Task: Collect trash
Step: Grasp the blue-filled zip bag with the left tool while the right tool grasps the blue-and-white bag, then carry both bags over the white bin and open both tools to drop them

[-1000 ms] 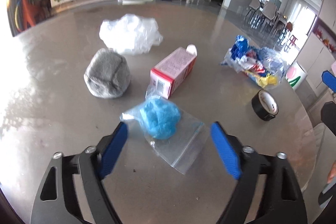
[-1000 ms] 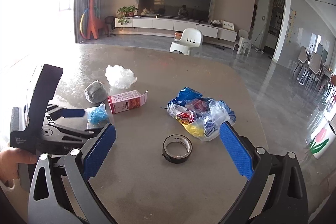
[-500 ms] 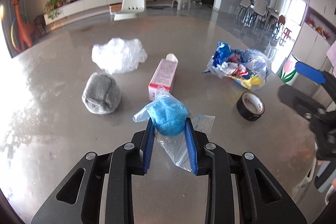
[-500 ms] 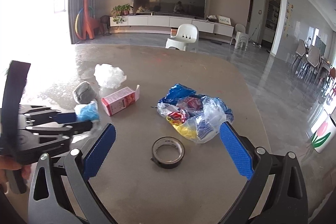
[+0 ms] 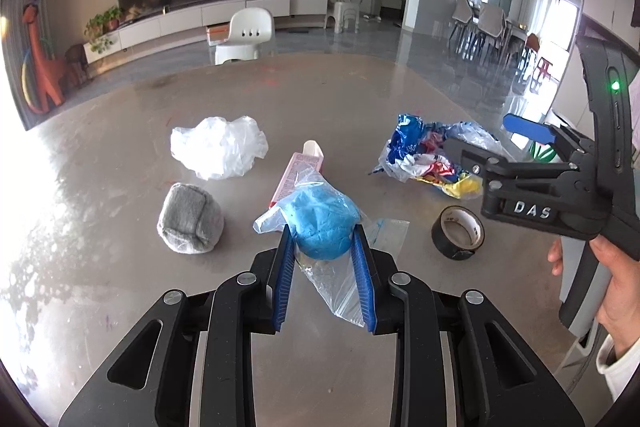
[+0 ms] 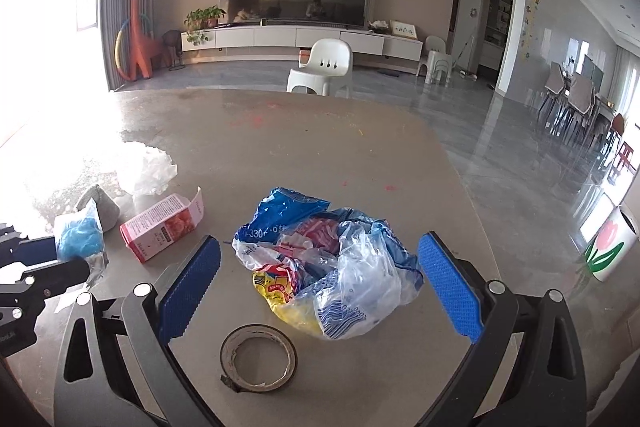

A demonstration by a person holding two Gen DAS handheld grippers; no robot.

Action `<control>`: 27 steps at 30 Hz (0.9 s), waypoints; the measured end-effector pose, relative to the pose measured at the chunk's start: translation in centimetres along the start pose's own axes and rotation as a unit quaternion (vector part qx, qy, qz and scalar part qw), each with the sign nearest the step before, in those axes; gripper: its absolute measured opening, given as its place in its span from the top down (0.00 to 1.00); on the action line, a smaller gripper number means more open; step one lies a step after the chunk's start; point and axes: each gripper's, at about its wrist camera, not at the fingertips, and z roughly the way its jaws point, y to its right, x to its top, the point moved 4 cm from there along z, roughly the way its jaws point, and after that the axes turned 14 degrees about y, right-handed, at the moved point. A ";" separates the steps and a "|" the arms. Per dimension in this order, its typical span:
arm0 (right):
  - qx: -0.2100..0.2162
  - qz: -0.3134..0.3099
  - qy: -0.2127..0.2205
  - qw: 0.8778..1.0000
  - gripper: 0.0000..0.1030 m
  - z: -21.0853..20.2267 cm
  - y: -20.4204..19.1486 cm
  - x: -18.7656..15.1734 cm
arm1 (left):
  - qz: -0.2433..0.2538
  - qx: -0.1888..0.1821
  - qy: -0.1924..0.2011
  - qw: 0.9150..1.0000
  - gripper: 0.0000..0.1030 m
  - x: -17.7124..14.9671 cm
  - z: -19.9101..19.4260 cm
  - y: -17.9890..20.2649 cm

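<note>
Left gripper (image 5: 323, 247) is pinching the blue wad inside a clear zip bag (image 5: 324, 223), pads pressed on either side of the lump, bag film trailing loose below and toward the right pad; the bag looks lifted just off the desk (image 5: 120, 155), though contact of the dangling corner can't be told. Risk: grip is on the soft wad through slick plastic, so the lump could squeeze forward out of the pads or the film could slide and drop the bag. The hanging corner could also snag the pink carton (image 6: 160, 229) lying just behind it and drag it. Right gripper (image 6: 318, 281) is spread wide, holding nothing, hovering over the crumpled pile of snack wrappers and plastic bags (image 6: 332, 259), with the black tape roll (image 6: 259, 357) just in front of it near the lower edge. Risk there: closing now would likely catch only a loose top layer, so the pile would come apart and scatter wrappers. The left pad could also clip the tape roll. The two grippers are near each other over the desk, so a collision is possible. White crumpled plastic bag (image 5: 218, 147) and grey wadded cloth (image 5: 190, 223) sit untouched farther left. No bin is seen on the desk.
</note>
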 end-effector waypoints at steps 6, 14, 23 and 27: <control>0.023 0.018 -0.047 0.998 0.04 2.9 0.8 -1.3 | 0.003 -0.006 0.014 1.000 0.73 1.2 -0.3 1.3; 0.032 0.011 -0.074 0.997 0.57 2.5 2.4 -2.0 | 0.012 -0.010 0.015 1.000 0.73 1.7 -1.0 3.2; 0.029 0.028 -0.006 0.999 0.58 -6.9 5.0 1.0 | 0.024 -0.024 0.034 0.999 0.73 3.4 -3.2 5.9; 0.014 0.039 0.018 0.999 0.57 -12.4 6.8 1.4 | 0.032 -0.043 0.049 0.997 0.73 4.3 -4.7 8.7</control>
